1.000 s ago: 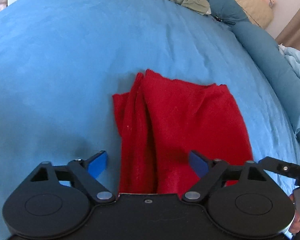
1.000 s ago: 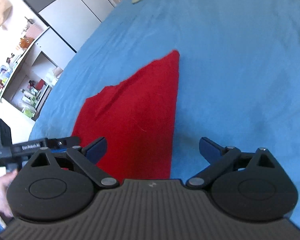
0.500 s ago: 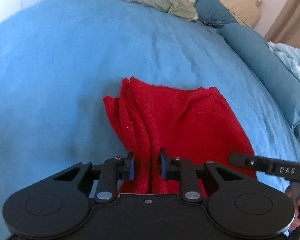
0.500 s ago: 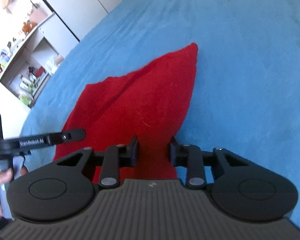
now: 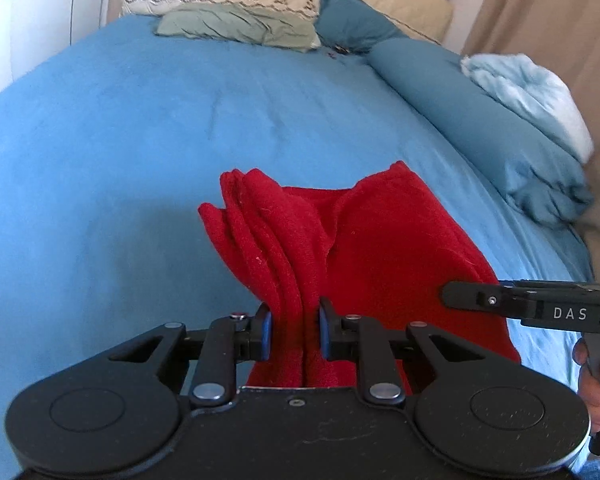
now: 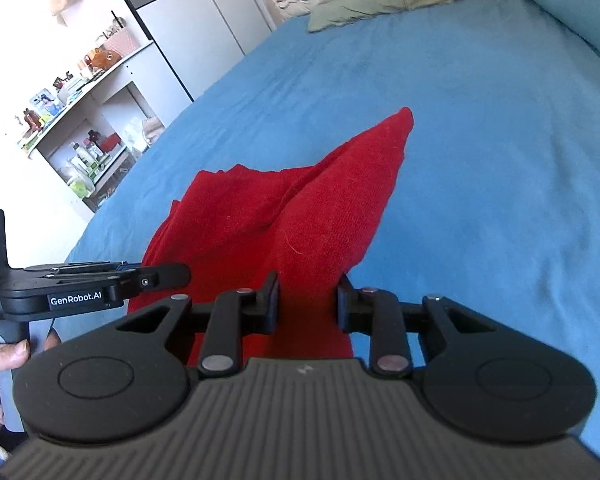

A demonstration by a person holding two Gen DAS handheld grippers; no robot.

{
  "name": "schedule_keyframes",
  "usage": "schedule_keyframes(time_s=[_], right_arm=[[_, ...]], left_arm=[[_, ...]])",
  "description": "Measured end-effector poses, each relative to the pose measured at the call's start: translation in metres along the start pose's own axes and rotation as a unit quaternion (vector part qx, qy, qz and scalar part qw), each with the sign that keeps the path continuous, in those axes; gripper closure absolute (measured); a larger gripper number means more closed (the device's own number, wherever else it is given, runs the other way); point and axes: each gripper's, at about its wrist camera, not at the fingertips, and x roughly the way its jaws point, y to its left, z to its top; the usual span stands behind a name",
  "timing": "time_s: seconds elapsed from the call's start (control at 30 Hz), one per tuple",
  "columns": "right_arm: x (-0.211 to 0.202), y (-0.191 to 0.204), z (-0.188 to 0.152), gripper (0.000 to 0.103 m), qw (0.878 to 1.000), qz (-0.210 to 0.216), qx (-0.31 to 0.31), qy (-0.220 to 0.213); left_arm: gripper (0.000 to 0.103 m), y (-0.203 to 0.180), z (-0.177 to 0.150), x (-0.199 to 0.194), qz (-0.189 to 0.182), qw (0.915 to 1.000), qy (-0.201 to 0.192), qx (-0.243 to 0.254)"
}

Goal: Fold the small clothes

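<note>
I have the left gripper (image 5: pixel 293 334) and right gripper (image 6: pixel 307 307) each clamped on the red cloth (image 5: pixel 364 240); I'd lift evenly, carrying it toward frame top.

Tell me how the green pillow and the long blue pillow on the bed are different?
The green pillow is pale green, short and crinkled; the long blue pillow is teal, smoother and much longer. The green one lies across the bed's far end; the blue one runs along its side. Both rest on the blue bedsheet.

Red knit cloth (image 5: pixel 380 248), near edge bunched & lifted, far end on blue bedsheet (image 5: pixel 140 140).
</note>
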Motion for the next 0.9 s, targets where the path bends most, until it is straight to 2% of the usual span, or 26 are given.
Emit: schedule_keyframes(time_s=[0.17,0.23,0.33,0.4,0.43,0.47,0.5,0.53,0.6,0.77,0.83,0.9], right_arm=[[-0.012,-0.018,-0.054,0.06,0.999,-0.036,-0.006,0.027],[-0.01,-0.028,-0.07,0.059,0.999,-0.049,0.001,0.024],[-0.011,-0.041,-0.081,0.052,0.999,-0.036,0.025,0.01],[-0.011,-0.04,-0.081,0.043,0.999,-0.039,0.026,0.008],[-0.013,-0.036,-0.079,0.029,0.999,-0.047,0.021,0.006],[-0.015,-0.032,-0.077,0.02,0.998,-0.055,0.011,0.002],[-0.02,-0.029,-0.077,0.005,0.998,-0.063,0.0,-0.01],[-0.026,-0.026,-0.077,0.0,0.997,-0.075,-0.013,-0.027],[-0.032,-0.026,-0.078,0.001,0.992,-0.109,-0.038,-0.047],[-0.01,-0.044,-0.087,0.004,0.982,-0.177,-0.059,-0.016],[0.0,-0.058,-0.097,0.004,0.983,-0.178,-0.045,-0.003],[0.0,-0.068,-0.103,0.004,0.986,-0.167,-0.026,-0.009]], left_arm=[[0.079,-0.022,-0.046,0.024,0.006,0.9993,0.036,0.003],[0.078,-0.025,-0.057,0.03,0.036,0.9988,0.029,0.016],[0.074,-0.019,-0.058,0.03,0.033,0.9992,0.022,0.001],[0.062,-0.022,-0.057,0.024,0.045,0.9989,0.014,0.004],[0.055,-0.022,-0.059,0.016,0.056,0.9984,0.009,0.009],[0.037,-0.022,-0.06,0.012,0.064,0.9978,0.001,0.014],[0.023,-0.021,-0.06,0.007,0.072,0.9972,-0.008,0.018],[0.022,-0.02,-0.061,0.004,0.08,0.9964,-0.017,0.023],[0.022,-0.016,-0.066,0.004,0.1,0.9945,-0.016,0.028],[0.022,0.005,-0.082,0.026,0.121,0.9924,0.018,0.018],[0.022,0.012,-0.09,0.033,0.116,0.9928,0.03,0.009],[0.022,0.014,-0.091,0.033,0.113,0.9933,0.024,0.005]])
